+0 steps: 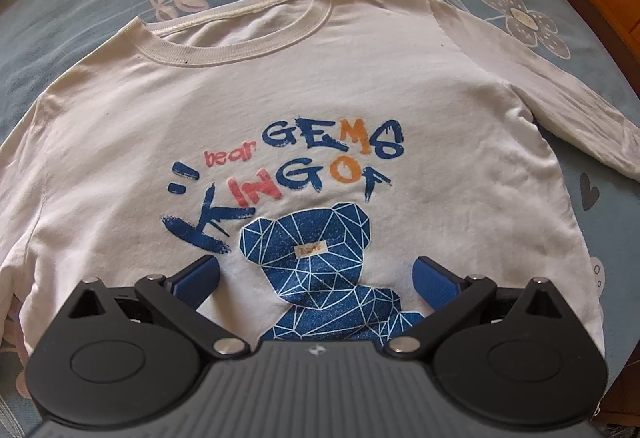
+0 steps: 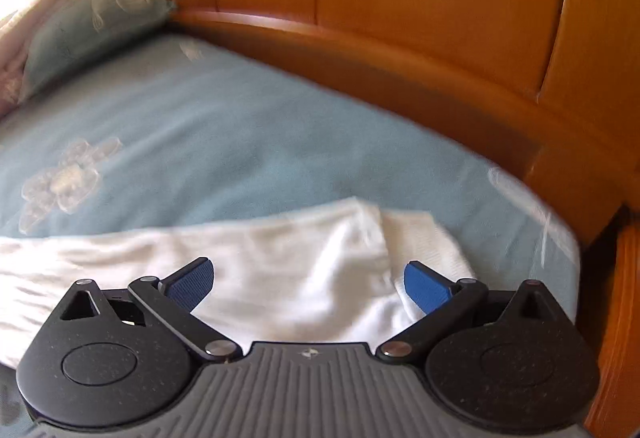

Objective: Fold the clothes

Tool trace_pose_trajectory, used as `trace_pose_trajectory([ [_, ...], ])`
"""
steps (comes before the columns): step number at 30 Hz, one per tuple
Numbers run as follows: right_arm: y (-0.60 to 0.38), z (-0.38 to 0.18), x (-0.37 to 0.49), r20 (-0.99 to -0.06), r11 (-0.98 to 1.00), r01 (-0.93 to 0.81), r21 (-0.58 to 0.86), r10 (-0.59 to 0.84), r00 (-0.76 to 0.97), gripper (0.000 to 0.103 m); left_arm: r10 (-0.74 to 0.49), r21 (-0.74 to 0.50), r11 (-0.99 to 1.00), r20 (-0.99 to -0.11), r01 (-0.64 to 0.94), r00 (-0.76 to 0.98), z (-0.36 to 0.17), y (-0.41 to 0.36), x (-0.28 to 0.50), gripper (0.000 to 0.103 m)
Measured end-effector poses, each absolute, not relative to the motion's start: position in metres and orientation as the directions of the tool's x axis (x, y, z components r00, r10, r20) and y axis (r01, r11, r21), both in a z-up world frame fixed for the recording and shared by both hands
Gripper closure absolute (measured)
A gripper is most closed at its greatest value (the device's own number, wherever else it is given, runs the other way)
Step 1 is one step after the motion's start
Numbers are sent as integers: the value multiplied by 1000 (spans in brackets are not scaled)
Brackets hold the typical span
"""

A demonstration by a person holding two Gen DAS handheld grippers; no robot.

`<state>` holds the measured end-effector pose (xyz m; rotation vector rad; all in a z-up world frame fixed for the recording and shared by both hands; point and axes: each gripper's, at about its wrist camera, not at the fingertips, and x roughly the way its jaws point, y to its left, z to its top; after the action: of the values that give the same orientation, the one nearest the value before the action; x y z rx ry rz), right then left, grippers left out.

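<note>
A white long-sleeved shirt (image 1: 320, 86) lies flat, front up, on the bed, collar at the far end. Its chest carries blue, pink and orange lettering and a blue geometric bear (image 1: 312, 262). My left gripper (image 1: 316, 278) hovers open over the bear print with nothing between its blue pads. The right sleeve (image 1: 560, 94) stretches out toward the right. In the right wrist view, the white sleeve and its ribbed cuff (image 2: 424, 238) lie across the sheet. My right gripper (image 2: 308, 284) is open just above the sleeve near the cuff, holding nothing.
A blue-grey sheet with pale flower patterns (image 2: 200, 134) covers the bed. An orange wooden headboard (image 2: 420, 10) curves round the far and right side. A blue pillow (image 2: 92, 22) and pale bedding sit at the far left corner.
</note>
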<state>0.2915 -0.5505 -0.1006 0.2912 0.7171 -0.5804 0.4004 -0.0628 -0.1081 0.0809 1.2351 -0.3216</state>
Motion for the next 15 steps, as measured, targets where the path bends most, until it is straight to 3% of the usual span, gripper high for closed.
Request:
trace_pose_trajectory([
  [4,-533,-110,296,-726,877,481,4,-328,605,0,-205,-121,952,-934,280,293,-109,-61,395,1],
  [9,-538,-111,293,-760,804,595,2,-386,523,0,-169,-66,946,-936,319,309,-116,-61,390,1],
  [15,-476,-91,302,-738,920,391,3,-262,622,0,-187,-85,949,-926,302,327,-115,-57,389,1],
])
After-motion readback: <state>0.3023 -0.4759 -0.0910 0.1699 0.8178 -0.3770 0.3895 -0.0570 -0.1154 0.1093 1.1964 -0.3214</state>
